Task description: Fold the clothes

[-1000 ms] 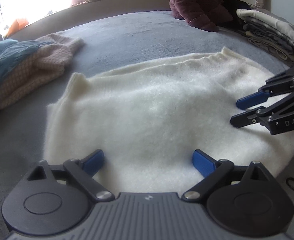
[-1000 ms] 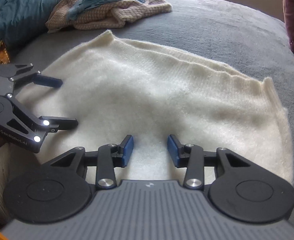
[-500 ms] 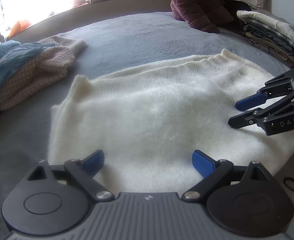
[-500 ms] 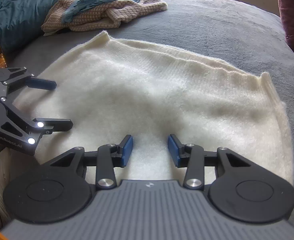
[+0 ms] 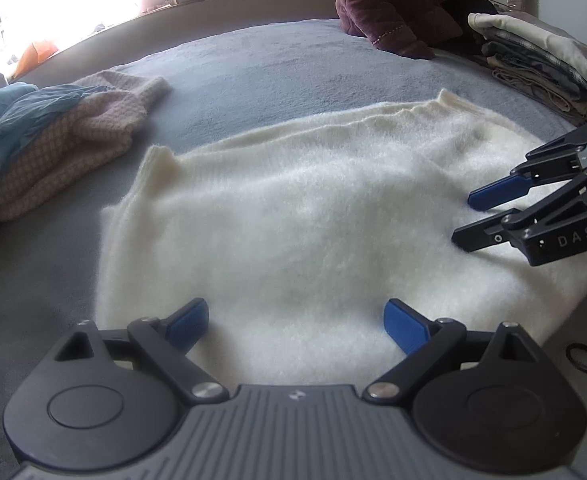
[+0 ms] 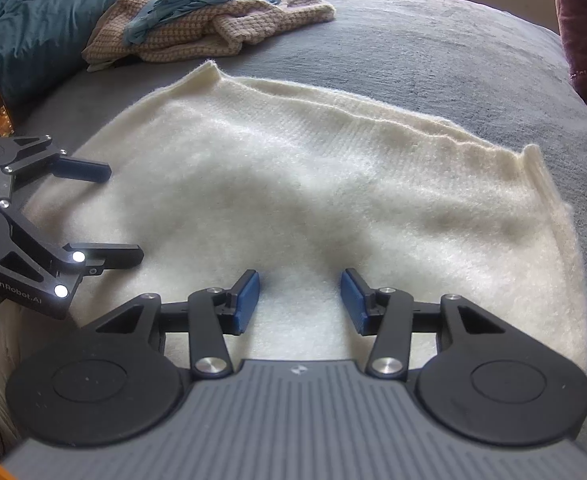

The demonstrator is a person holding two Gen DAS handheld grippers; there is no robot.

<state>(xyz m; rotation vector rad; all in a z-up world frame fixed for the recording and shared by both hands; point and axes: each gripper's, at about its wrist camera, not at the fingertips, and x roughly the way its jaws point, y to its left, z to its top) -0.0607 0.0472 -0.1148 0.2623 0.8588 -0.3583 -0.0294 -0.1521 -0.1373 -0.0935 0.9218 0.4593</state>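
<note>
The cream sweater, soft, limp and light, suits an edge pinch beneath both spread, empty hand-held grippers.

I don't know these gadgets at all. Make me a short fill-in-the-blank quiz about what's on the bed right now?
1. The garment spread flat under both grippers is ____ in colour.
2. Both the left gripper and the right gripper have their jaws ____.
3. The pads on the fingers are ____.
4. The folded stack lies on the ____ bed.

Missing words: cream; open; blue; grey
</note>
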